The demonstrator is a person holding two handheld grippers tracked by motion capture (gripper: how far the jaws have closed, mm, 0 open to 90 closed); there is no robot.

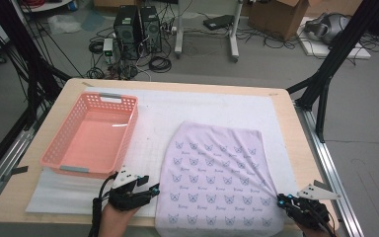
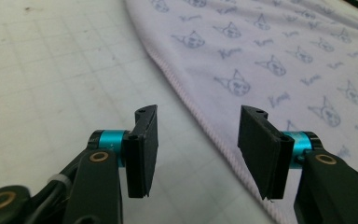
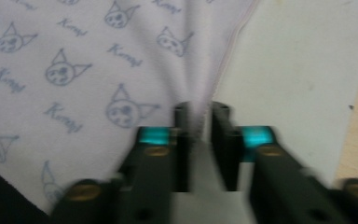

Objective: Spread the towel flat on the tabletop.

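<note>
A lavender cloth (image 1: 212, 173) printed with small cat faces lies spread on the white mat (image 1: 202, 106), its near edge hanging over the table's front. My right gripper (image 1: 280, 199) is at the cloth's near right corner. In the right gripper view its jaws (image 3: 201, 130) stand close together with the hem of the cloth (image 3: 74, 56) bunched between them, and creases fan out from that spot. My left gripper (image 1: 154, 189) rests by the cloth's near left edge. Its jaws (image 2: 198, 149) are open over the mat, and the hem of the cloth (image 2: 284, 56) runs under the right jaw.
A pink plastic basket (image 1: 59, 133) with nothing in it sits on the left of the mat, just beyond my left gripper. The wooden table (image 1: 293, 128) shows past the mat's right edge. Black frame posts, computers and cables stand on the floor beyond.
</note>
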